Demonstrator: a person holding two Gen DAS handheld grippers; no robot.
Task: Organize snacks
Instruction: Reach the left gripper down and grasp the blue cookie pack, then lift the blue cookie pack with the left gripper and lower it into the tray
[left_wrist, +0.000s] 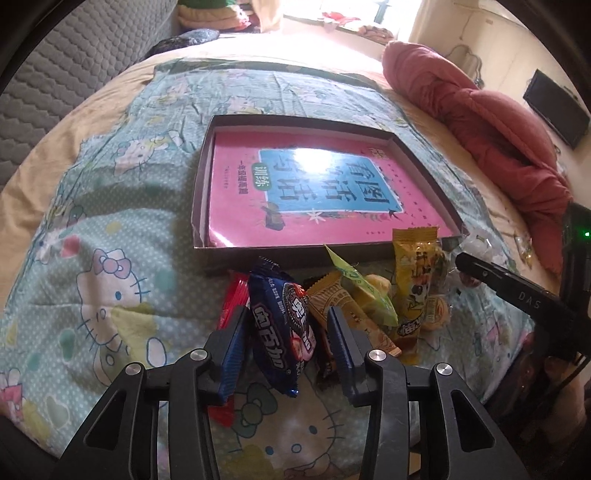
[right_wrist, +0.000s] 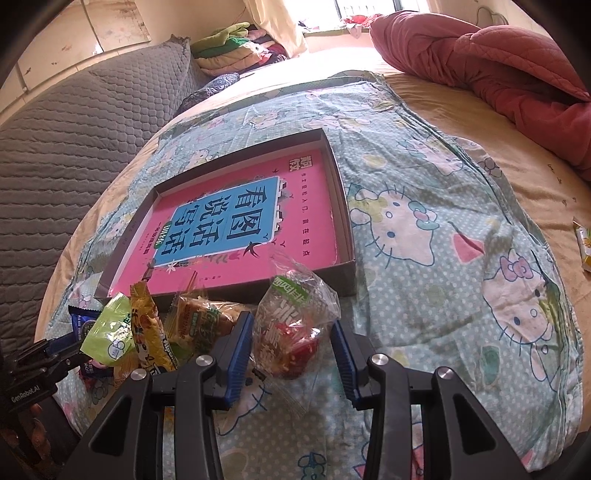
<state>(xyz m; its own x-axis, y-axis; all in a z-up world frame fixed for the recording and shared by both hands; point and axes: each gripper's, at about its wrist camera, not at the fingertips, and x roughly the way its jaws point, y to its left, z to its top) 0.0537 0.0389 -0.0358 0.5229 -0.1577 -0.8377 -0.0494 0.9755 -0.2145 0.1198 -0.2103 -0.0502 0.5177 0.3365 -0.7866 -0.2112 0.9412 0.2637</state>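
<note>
Left wrist view: left gripper (left_wrist: 286, 343) had clamped the dark blue cookie pack (left_wrist: 282, 332), white Chinese print, lifted off the snack pile (left_wrist: 373, 299) just in front of the shallow box (left_wrist: 201, 177). Best carried clear of the rim w/o snagging neighbours. "DAS" readable on right gripper (left_wrist: 517, 295).

Right wrist view: right gripper (right_wrist: 291, 350) sat narrow around the clear pouch (right_wrist: 291, 328), green label; contact unclear. "GenRobot.AI" on left gripper (right_wrist: 44, 354). Pink book (right_wrist: 295, 225) in box: 看图说话写话.
</note>
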